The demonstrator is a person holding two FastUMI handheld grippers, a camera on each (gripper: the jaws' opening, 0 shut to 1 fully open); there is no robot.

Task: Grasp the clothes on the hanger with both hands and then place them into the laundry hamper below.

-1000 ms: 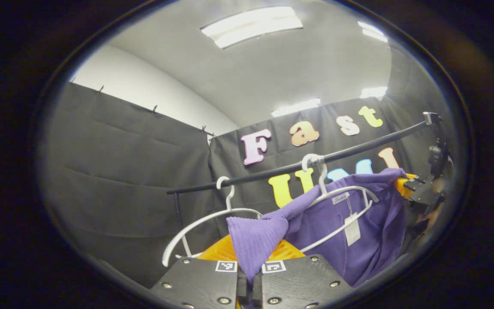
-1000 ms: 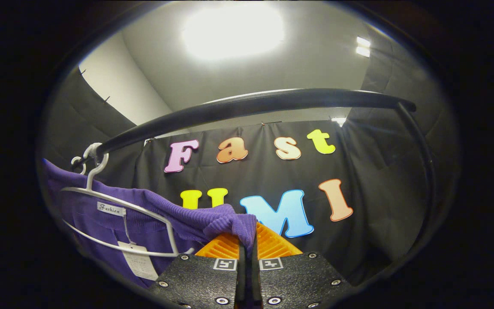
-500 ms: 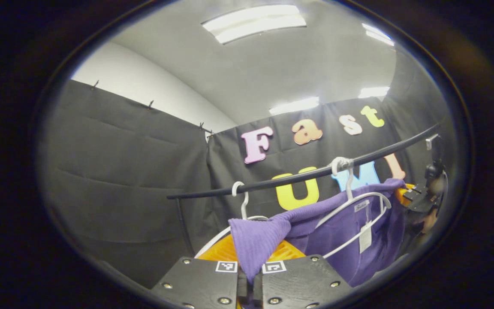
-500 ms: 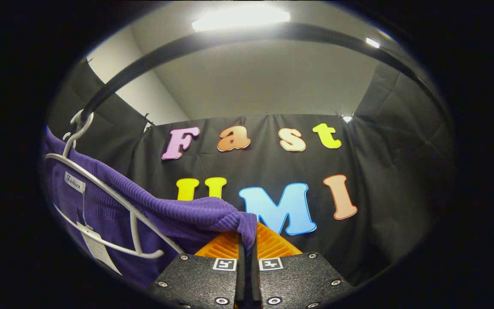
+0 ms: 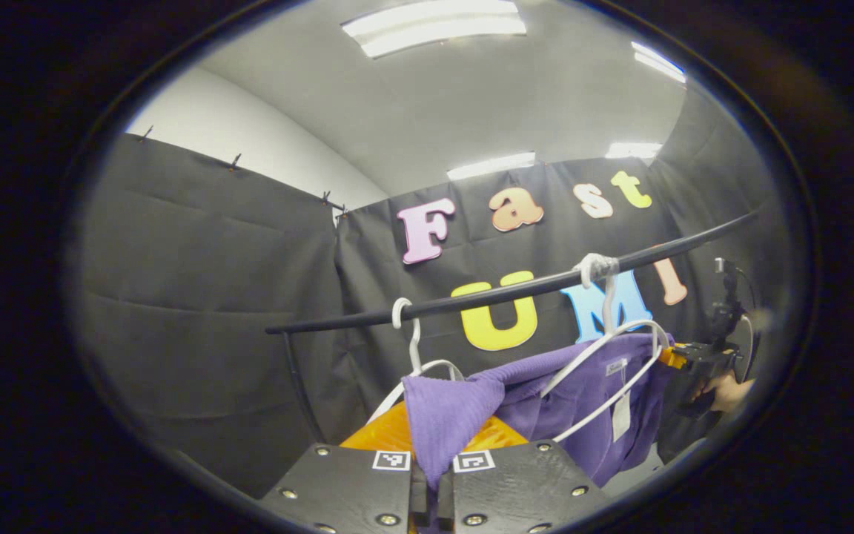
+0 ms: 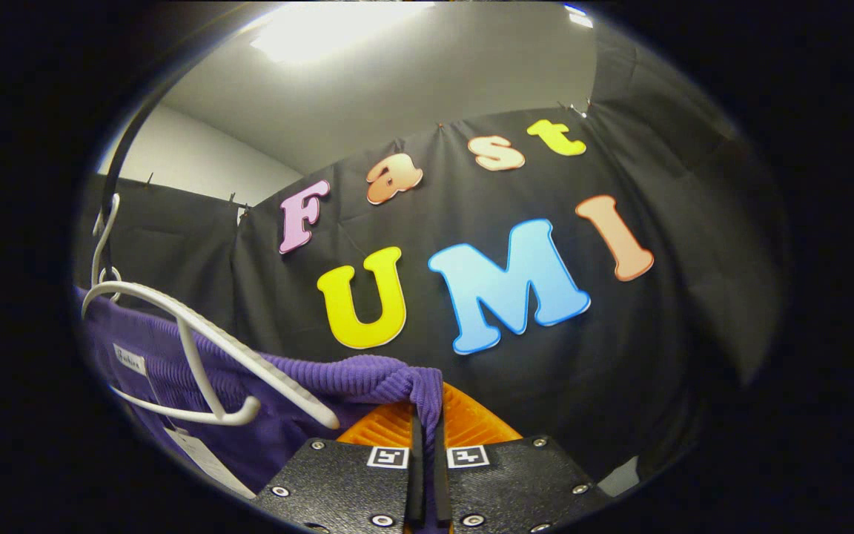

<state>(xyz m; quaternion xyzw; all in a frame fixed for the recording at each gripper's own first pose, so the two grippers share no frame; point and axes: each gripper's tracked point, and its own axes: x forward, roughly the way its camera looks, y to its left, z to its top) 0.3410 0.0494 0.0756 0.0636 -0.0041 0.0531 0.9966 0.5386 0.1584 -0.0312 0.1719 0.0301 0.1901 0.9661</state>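
A purple ribbed garment (image 5: pixel 545 404) hangs stretched between my two grippers, below a white hanger (image 5: pixel 612 356) hooked on the black rail (image 5: pixel 486 298). My left gripper (image 5: pixel 431 486) is shut on one purple corner (image 5: pixel 442 415). In the right gripper view, my right gripper (image 6: pixel 427 475) is shut on the other purple edge (image 6: pixel 390 378), and the white hanger (image 6: pixel 197 341) stands bare above the cloth (image 6: pixel 175 371). The right gripper (image 5: pixel 697 356) and the hand holding it also show far right in the left gripper view. The hamper is out of sight.
A second, empty white hanger (image 5: pixel 416 356) hangs on the rail just left of the garment. The rail's upright post (image 5: pixel 295 378) stands at the left. Black cloth walls close the booth behind and on both sides.
Both grippers have moved down and back with the garment. The cloth has slid off the hanger's arms, and the rail has risen out of the right gripper view.
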